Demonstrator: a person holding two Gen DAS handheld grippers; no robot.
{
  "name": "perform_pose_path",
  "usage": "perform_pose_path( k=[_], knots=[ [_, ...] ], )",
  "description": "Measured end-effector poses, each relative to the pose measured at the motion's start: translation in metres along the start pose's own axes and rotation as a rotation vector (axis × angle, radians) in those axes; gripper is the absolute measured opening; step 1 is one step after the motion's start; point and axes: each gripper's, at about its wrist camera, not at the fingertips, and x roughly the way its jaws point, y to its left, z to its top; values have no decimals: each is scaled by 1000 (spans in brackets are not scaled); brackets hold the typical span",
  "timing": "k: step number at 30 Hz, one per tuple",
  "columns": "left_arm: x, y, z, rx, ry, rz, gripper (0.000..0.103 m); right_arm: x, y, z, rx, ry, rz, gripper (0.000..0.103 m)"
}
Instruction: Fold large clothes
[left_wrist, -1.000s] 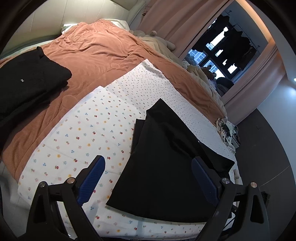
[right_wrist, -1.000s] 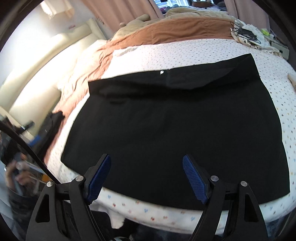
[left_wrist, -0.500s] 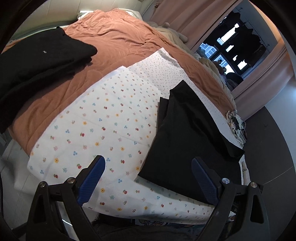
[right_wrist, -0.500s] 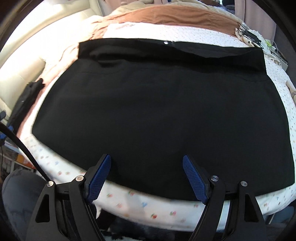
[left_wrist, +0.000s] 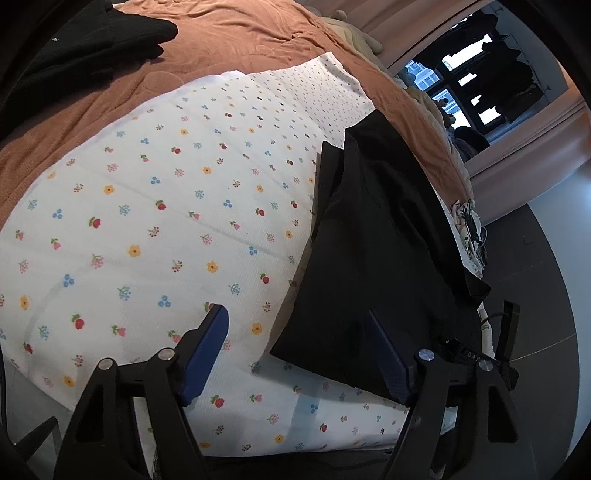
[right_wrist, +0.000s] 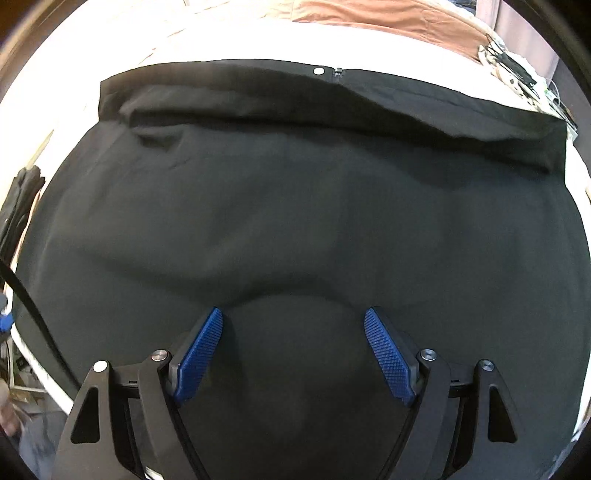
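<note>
Black garment (right_wrist: 295, 192) lies spread flat on floral sheet (left_wrist: 147, 221) by bed's near edge, top band folded over. Right claw (right_wrist: 293, 350) wide open w/ pads on fabric; left claw (left_wrist: 299, 354) wide open, empty, over garment's corner.

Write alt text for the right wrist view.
An open gripper sits low over a black garment spread flat on a bed, its blue pads apart above the near hem. The waistband with a white button lies farthest away.

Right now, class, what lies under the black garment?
The black garment lies on a white floral sheet, over a brown blanket. Anything directly beneath the garment is hidden.
</note>
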Motion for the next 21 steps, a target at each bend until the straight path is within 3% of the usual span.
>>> perform_pose_path(
  k=[6, 21],
  knots=[
    [5, 4, 3, -36, 3, -5, 77, 26, 5, 52, 9, -6, -28, 77],
    [11, 6, 18, -107, 28, -5, 76, 81, -8, 143, 124, -57, -43, 68]
  ],
)
